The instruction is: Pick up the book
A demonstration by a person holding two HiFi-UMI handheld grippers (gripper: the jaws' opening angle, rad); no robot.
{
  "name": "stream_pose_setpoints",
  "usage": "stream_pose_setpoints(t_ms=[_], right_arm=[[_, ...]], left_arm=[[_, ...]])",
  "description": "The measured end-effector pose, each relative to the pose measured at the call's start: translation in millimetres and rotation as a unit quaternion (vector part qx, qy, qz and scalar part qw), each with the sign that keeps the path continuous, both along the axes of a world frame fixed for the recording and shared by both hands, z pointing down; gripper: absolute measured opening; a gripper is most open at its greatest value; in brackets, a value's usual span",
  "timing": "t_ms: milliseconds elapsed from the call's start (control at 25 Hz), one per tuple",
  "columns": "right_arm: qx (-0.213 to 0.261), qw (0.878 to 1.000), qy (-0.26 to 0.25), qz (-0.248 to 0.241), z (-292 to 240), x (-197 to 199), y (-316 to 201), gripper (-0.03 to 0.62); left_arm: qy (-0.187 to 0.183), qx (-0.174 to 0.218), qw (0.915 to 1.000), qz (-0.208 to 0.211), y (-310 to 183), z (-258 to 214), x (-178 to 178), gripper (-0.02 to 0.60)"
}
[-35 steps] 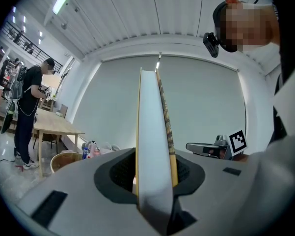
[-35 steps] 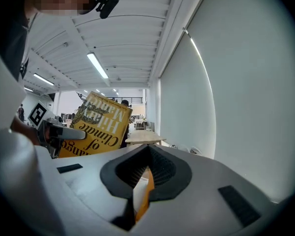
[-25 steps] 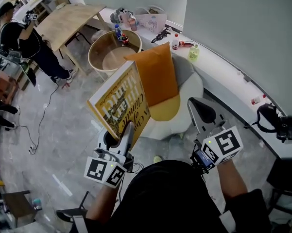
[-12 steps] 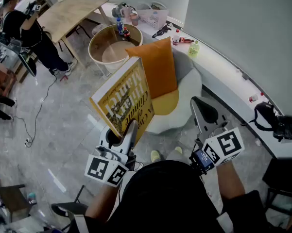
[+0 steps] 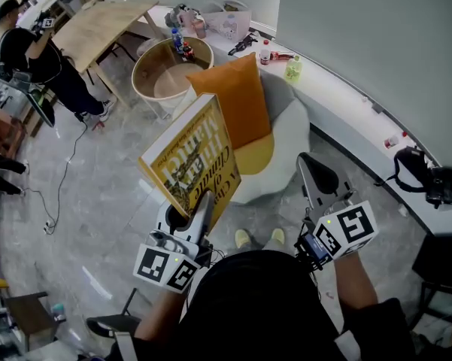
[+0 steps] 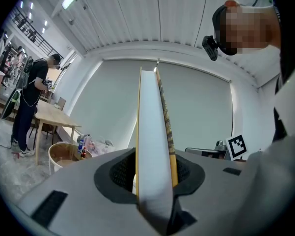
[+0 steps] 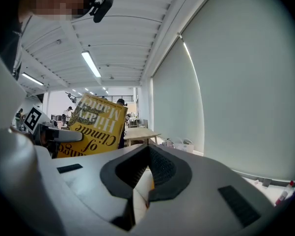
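A large yellow hardcover book is up in the air, tilted, front cover toward me. My left gripper is shut on its lower edge. In the left gripper view the book's page block stands upright between the dark pads. My right gripper floats to the right of the book, apart from it, above the armchair's edge. In the right gripper view its jaws meet at the tips with nothing between them, and the book's cover shows at the left.
Below stands a white armchair with an orange pillow and a yellow seat cushion. Behind it are a round wooden table with bottles, a wooden table and a standing person. A curved white counter runs along the wall.
Both grippers and the held book have drifted a little across the room. The left grip on the book is unchanged and the right jaws have stayed together.
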State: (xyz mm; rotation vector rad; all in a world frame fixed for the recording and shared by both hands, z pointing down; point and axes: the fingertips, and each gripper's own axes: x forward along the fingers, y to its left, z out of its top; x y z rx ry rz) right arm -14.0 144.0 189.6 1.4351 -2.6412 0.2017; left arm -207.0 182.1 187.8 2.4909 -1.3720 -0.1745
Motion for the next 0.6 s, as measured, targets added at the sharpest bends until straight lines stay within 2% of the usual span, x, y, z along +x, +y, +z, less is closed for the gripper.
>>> stream_pose_setpoints(t_ms=[600], right_arm=[[-0.001, 1.0, 0.011, -0.001, -0.7, -11.5, 0.5, 0.003]], left_arm=[[0.005, -0.001, 1.0, 0.008, -2.6, -2.8, -9.0, 0.15]])
